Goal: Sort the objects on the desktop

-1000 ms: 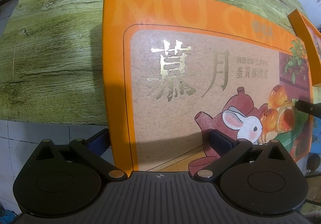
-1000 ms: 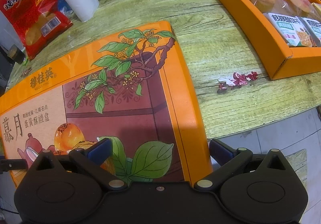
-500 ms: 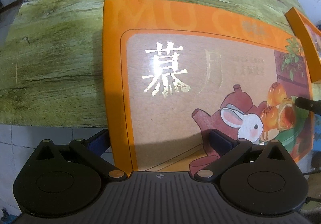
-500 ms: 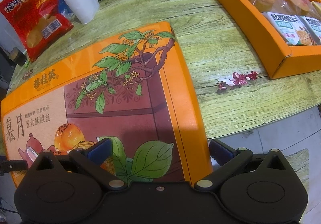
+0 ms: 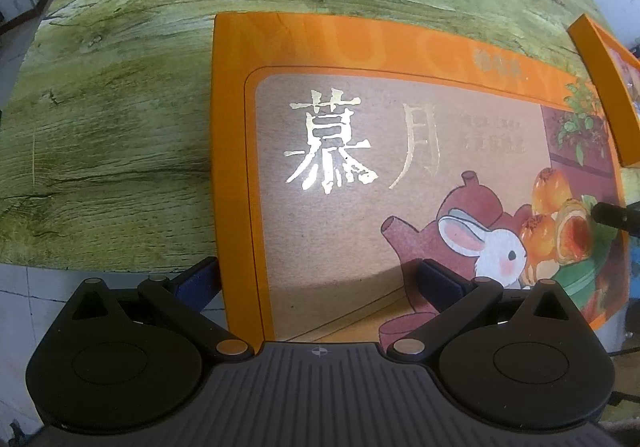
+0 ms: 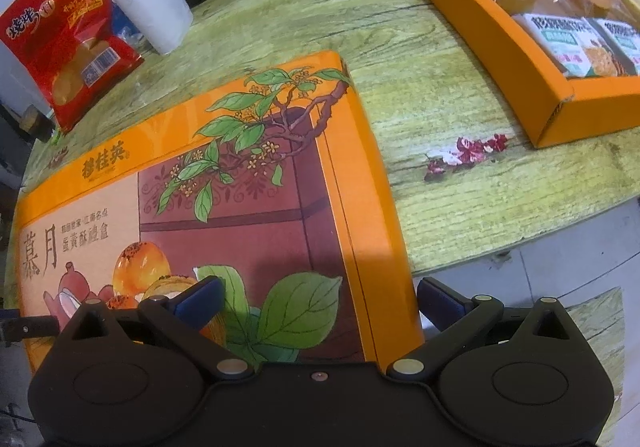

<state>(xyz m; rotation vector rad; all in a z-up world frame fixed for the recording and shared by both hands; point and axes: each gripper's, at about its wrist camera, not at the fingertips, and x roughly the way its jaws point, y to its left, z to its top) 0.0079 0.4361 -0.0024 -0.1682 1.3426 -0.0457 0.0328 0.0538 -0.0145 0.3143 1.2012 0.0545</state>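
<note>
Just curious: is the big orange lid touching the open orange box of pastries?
Apart. The right wrist view shows a strip of bare table between the lid and the open box.

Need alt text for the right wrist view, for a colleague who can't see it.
The right gripper, fingers open, straddles the near right corner of an orange illustrated box lid on a wood-grain table. An open orange tray of wrapped pastries sits beyond.

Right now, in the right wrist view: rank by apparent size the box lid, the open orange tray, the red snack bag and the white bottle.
1. box lid, largest, though nearest the camera
2. open orange tray, cut off at the frame edge, so only partly seen
3. red snack bag
4. white bottle, smallest; close to the bag, and both stand farther back
</note>
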